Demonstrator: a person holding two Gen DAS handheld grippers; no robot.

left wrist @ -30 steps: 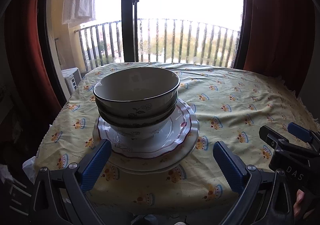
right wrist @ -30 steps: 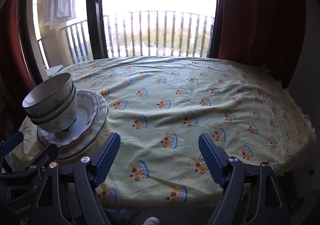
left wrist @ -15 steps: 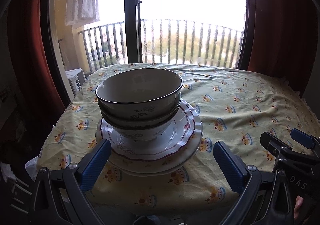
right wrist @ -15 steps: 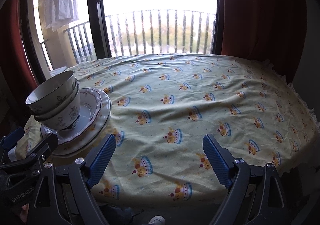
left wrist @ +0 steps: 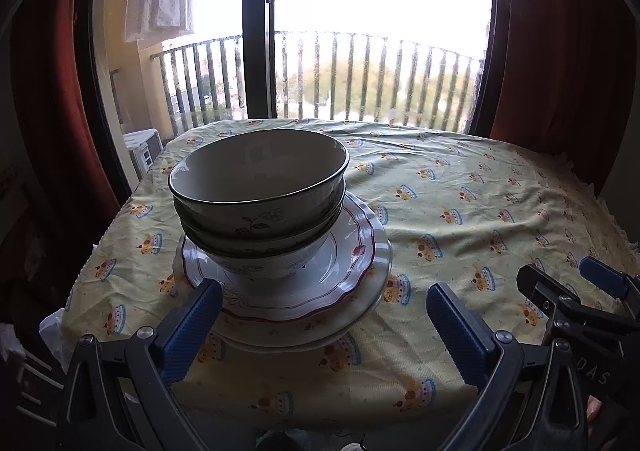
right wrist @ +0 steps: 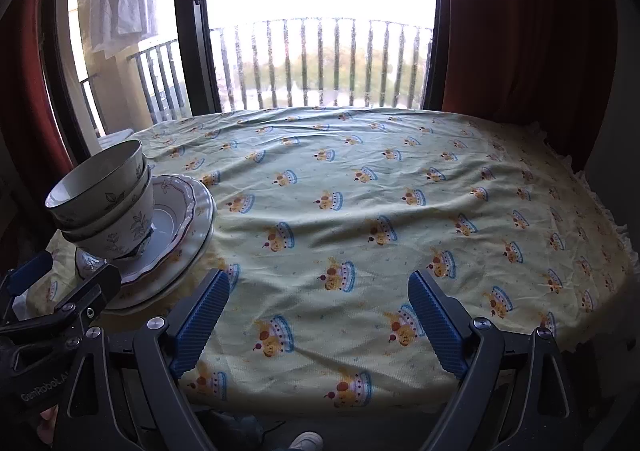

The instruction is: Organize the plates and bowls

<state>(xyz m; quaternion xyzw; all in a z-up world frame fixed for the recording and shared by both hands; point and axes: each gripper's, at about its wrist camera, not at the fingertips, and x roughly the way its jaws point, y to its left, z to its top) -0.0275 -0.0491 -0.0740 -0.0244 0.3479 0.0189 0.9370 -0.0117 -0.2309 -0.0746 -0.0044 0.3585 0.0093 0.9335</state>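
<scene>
The bowls (left wrist: pixel 258 191), nested one in another, stand on stacked plates (left wrist: pixel 360 251) at the near left corner of the bench (right wrist: pixel 400 187), which is spread with a yellow cloth printed with crowns. The left gripper (left wrist: pixel 322 315) hangs at the near edge just before the plates, its jaws wide apart and holding nothing. The right gripper (right wrist: pixel 318 315) hangs to the right over bare cloth, well apart from the stack, jaws wide and empty. Beyond the bench are a window (left wrist: pixel 360 11) and red curtains (right wrist: pixel 520 31).
</scene>
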